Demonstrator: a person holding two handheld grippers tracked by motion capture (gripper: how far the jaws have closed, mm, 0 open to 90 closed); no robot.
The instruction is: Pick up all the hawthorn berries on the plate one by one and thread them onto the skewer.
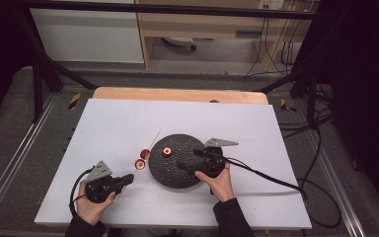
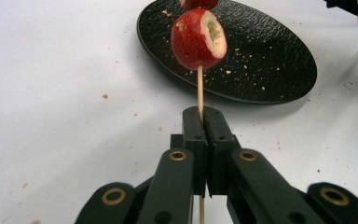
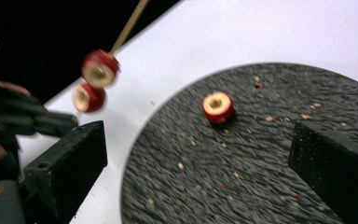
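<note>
Nearest us, our left gripper (image 2: 204, 122) is clamped on the skewer (image 2: 200, 88), two red fruit pieces (image 1: 141, 159) threaded above its jaws. Beyond, our right gripper (image 3: 205, 154) hangs released over the black plate (image 1: 185, 174), one loose fruit piece (image 3: 218, 107) just ahead.

Lab recording rig, black frame (image 1: 39, 74), trailing cables (image 1: 276, 39), white-covered table (image 1: 128, 123)

Table: white sheet (image 1: 128, 123) covering the top, bare wood edge (image 1: 177, 94) showing at the far side.
Frame: black metal bars (image 1: 168, 9) running overhead and slanting down at both sides.
Floor: grey carpet (image 1: 10, 123) lying around the table, aluminium rails (image 1: 15, 153) running along it.
Back: light wooden shelf unit (image 1: 197, 24) standing beside a white panel (image 1: 86, 34).
Cables: black cords (image 1: 276, 44) hanging at back right.
Light: falling evenly on the table, corners staying dark.
</note>
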